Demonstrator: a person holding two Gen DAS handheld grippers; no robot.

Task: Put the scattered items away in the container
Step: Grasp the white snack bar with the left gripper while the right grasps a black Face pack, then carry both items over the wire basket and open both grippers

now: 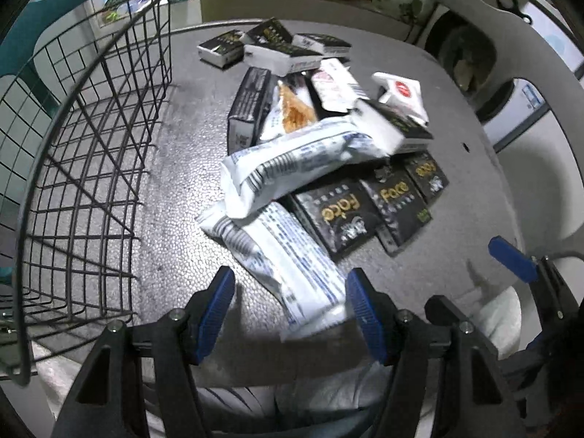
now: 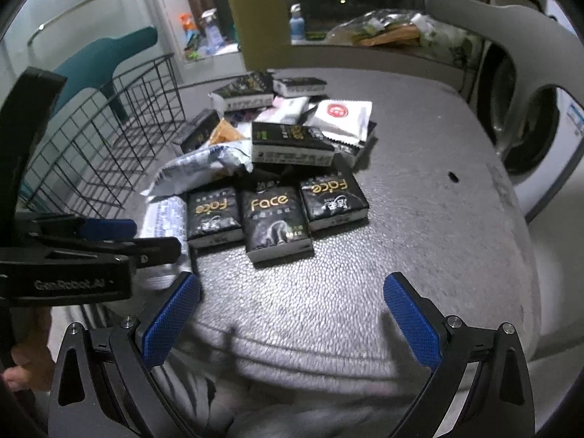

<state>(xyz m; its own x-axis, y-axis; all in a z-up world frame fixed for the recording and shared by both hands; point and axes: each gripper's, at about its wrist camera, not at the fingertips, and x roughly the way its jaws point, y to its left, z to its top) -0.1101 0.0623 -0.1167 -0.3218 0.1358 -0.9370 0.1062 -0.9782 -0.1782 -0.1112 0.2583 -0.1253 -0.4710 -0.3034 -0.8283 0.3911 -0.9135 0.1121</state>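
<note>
The left tongs (image 1: 290, 310) stand wide open and hold nothing, with the near end of a white foil pouch (image 1: 292, 259) lying between the two blue pads, not yet pressed. The right tongs (image 2: 292, 323) are also wide open and empty, over a bare part of the grey surface (image 2: 419, 219) near the person. The scattered items make one heap in the middle of the surface: two white pouches, several black "Face" tissue packs (image 2: 275, 224), and small black and white boxes (image 1: 281, 56) at the far side. The wire basket (image 1: 91, 168) stands at the left of the heap and looks empty. I judge the pouch is light, soft and a little slippery, so it will bend and hang down; better to close on its middle, across the short width. The tissue packs look light and squashy, easy to take by the two long sides.
</note>
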